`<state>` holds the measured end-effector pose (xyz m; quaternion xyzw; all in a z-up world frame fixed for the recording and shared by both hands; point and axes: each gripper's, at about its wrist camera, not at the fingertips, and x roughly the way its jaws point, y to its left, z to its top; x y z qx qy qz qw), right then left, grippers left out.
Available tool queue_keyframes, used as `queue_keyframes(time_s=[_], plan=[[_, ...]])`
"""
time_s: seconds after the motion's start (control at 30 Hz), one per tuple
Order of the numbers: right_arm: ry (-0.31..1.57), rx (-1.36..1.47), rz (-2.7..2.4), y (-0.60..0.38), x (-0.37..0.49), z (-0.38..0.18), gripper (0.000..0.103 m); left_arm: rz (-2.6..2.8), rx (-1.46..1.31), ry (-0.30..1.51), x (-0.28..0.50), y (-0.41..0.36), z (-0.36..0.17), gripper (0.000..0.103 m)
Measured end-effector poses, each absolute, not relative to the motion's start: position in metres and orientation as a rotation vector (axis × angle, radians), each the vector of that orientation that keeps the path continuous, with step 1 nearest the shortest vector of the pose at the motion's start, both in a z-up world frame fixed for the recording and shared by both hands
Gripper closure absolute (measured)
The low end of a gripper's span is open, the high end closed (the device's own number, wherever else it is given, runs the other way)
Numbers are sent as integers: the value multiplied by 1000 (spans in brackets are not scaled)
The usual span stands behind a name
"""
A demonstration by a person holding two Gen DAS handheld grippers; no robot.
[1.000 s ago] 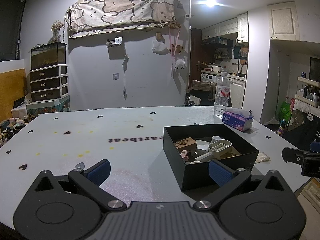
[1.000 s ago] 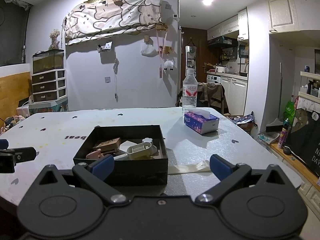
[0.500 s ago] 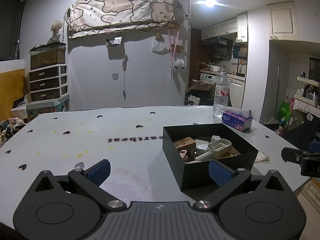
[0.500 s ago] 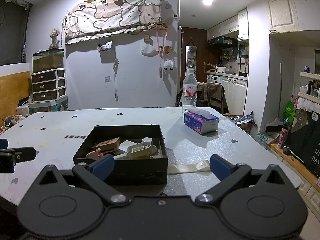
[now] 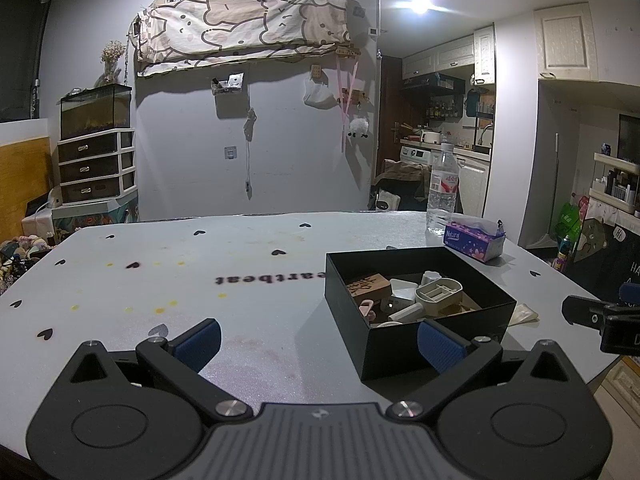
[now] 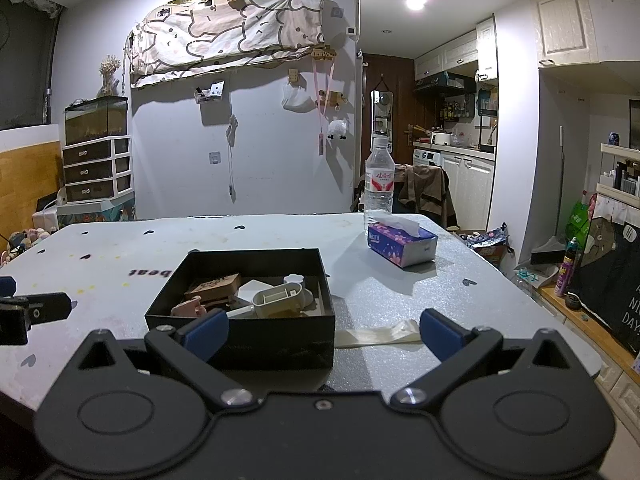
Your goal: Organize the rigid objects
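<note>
A black open box (image 5: 372, 344) (image 6: 240, 340) stands on the grey table, holding several small rigid items: a brown wooden block (image 5: 368, 286) (image 6: 212, 286), a beige compartment tray (image 5: 438, 294) (image 6: 278, 300), a pink piece (image 6: 186, 308) and white pieces. My left gripper (image 5: 318, 340) is open near the table's front edge, left of the box, with nothing between its fingers. My right gripper (image 6: 320, 332) is open in front of the box, empty too. Each gripper's tip shows at the edge of the other's view.
A purple tissue box (image 5: 474, 240) (image 6: 402, 244) and a clear water bottle (image 5: 442, 188) (image 6: 378, 184) stand behind the black box. A pale strip of tape (image 6: 380, 336) lies right of the box. The table's right edge (image 6: 560, 320) drops toward a kitchen area.
</note>
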<state>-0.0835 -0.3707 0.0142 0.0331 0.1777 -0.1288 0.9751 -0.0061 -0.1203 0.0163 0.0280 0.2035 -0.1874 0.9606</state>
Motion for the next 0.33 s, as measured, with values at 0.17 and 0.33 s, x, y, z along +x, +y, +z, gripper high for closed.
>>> queue_keyframes(time_s=[0.17, 0.33], plan=[[360, 67, -261, -372, -84, 13, 0, -381, 57, 414, -6, -120, 16, 0], [361, 67, -262, -372, -84, 14, 0, -384, 57, 415, -7, -122, 16, 0]])
